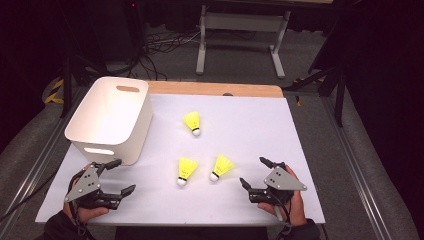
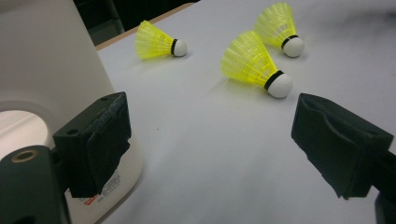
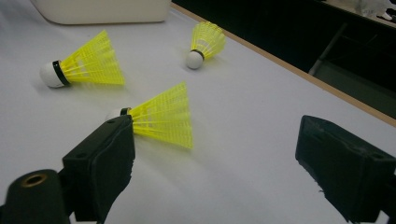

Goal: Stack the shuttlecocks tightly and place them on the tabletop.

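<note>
Three yellow shuttlecocks (image 1: 187,170) (image 1: 221,167) (image 1: 192,122) lie mid-bench, two nearer the front edge. White bin (image 1: 111,118) sits at the back-left corner. Left tool (image 1: 116,176) and right tool (image 1: 254,173) rest by the front edge, both spread wide, pinching nothing.

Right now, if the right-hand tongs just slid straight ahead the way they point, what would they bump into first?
Probably the nearest yellow shuttlecock. The right tongs stand open and aim left across the white table; it lies just ahead, by one jaw, slightly off centre, so they might only graze its skirt.
</note>
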The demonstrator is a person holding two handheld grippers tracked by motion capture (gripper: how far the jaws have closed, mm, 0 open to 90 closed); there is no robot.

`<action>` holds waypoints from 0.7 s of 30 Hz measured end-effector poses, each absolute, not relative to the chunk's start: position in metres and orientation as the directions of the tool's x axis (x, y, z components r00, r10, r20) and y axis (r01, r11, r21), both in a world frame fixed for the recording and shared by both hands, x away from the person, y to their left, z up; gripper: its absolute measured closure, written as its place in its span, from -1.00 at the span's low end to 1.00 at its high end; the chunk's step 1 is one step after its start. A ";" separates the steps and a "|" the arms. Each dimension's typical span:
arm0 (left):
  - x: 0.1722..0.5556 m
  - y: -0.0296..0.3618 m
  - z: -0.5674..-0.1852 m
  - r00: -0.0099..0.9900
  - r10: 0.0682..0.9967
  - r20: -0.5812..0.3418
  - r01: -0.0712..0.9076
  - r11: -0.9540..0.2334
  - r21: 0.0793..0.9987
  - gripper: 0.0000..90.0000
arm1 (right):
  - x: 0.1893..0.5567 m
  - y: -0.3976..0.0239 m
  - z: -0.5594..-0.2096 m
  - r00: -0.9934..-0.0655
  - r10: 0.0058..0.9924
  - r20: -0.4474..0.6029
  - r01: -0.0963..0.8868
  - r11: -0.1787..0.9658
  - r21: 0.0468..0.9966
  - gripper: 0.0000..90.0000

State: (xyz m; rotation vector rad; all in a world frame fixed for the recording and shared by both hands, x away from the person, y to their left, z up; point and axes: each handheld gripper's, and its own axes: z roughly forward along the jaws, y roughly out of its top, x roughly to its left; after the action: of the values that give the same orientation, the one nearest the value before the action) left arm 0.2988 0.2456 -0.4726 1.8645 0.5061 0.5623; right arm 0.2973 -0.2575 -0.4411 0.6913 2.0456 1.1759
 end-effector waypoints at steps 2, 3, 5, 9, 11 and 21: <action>0.299 0.247 -0.472 0.796 0.588 0.140 0.082 -0.335 0.939 -0.73 | 0.296 -0.257 -0.442 -0.638 0.715 -0.284 0.115 0.454 0.884 -0.72; 0.299 0.247 -0.472 0.796 0.590 0.136 0.084 -0.330 0.940 -0.73 | 0.296 -0.257 -0.442 -0.640 0.716 -0.281 0.115 0.450 0.885 -0.72; 0.298 0.247 -0.473 0.797 0.586 0.144 0.083 -0.343 0.936 -0.73 | 0.296 -0.256 -0.441 -0.637 0.717 -0.283 0.112 0.449 0.887 -0.72; 0.298 0.248 -0.473 0.800 0.583 0.141 0.089 -0.349 0.933 -0.74 | 0.297 -0.255 -0.440 -0.639 0.717 -0.280 0.115 0.449 0.886 -0.72; 0.298 0.248 -0.474 0.800 0.583 0.141 0.092 -0.352 0.932 -0.74 | 0.299 -0.254 -0.438 -0.646 0.712 -0.277 0.118 0.451 0.885 -0.71; 0.296 0.249 -0.475 0.796 0.587 0.150 0.096 -0.367 0.925 -0.74 | 0.317 -0.240 -0.419 -0.718 0.659 -0.224 0.158 0.468 0.869 -0.65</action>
State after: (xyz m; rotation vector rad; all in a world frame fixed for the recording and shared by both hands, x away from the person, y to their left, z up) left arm 0.2960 0.2486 -0.4746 1.8999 0.5164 0.5663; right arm 0.3169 -0.2399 -0.4191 0.6767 2.1746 1.2072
